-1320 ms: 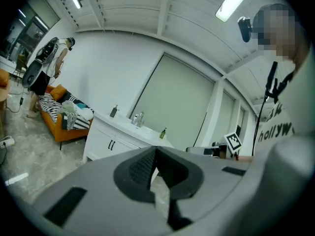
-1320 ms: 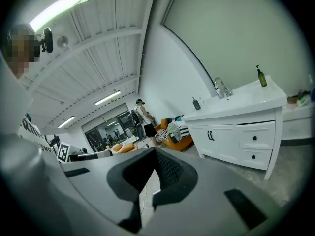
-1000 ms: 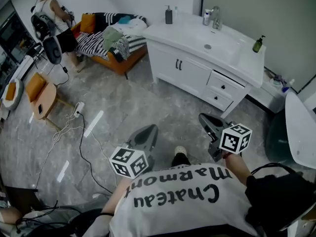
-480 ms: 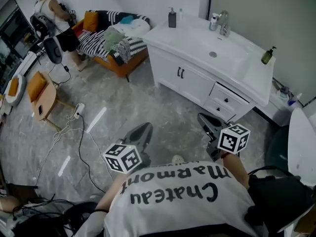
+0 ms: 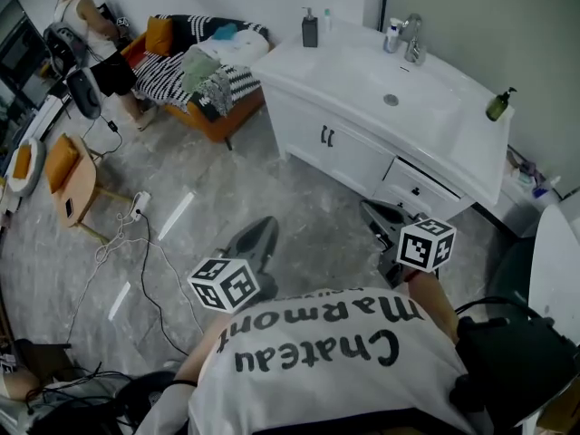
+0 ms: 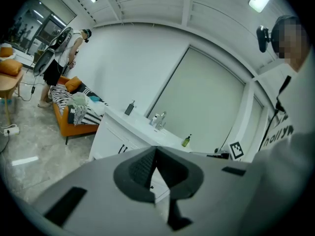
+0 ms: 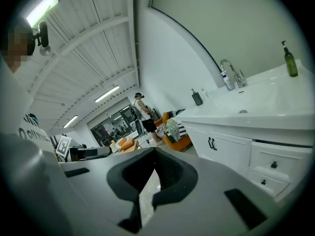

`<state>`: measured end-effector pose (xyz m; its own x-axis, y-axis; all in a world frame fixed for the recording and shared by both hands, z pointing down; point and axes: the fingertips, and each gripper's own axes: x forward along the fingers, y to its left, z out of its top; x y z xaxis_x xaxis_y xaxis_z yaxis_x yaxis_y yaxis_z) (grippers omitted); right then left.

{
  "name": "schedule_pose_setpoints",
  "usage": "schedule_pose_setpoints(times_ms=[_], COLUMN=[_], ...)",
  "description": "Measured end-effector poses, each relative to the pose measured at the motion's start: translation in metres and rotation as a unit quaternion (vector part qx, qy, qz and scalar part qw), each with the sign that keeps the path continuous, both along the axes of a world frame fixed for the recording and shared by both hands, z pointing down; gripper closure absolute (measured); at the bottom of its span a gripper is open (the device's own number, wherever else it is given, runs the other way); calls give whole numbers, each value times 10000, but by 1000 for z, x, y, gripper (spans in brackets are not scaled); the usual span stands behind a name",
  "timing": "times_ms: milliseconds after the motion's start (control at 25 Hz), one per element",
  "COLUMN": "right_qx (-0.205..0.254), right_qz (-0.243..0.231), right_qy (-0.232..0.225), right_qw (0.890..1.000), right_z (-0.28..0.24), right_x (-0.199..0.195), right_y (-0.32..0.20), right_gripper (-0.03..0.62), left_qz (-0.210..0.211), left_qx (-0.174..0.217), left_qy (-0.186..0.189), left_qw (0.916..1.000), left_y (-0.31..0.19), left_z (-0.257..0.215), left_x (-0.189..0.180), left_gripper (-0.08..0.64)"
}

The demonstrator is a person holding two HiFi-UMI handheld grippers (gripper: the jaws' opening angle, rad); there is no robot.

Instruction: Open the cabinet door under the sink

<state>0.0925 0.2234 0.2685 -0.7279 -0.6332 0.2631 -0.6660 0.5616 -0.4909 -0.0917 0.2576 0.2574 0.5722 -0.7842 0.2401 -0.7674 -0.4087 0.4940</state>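
Veined grey floor (image 5: pixel 227 202), glossy white cabinet (image 5: pixel 355 155)

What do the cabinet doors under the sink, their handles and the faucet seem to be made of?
Cabinet doors: likely painted wood or board, with a smooth matte white face.
Handles: probably metal; they are dark, thin bars.
Faucet: metal with a chrome-like finish and bright reflections.
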Motion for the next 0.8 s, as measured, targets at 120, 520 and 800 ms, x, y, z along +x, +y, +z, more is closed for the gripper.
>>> schedule_pose_setpoints(times_ms=[120,520,800], right_qx=[-64,50,-157], right_qz=[-50,-128,-33], right_qy=[84,163,83], right_qw=[9999,9998,9998], right_z=[7,6,16], right_x=[4,11,20], right_y=[-12,-35,-43], right_gripper=[586,586,586], left_qz=[-30,13,83], left_qx=[-48,34,-134], left_qy=[-21,-240,-352], left_qw=[10000,9997,9993], left_y=[-12,-36,-48], left_z=[7,8,15], left_x=[4,15,22], left_gripper=[552,552,552])
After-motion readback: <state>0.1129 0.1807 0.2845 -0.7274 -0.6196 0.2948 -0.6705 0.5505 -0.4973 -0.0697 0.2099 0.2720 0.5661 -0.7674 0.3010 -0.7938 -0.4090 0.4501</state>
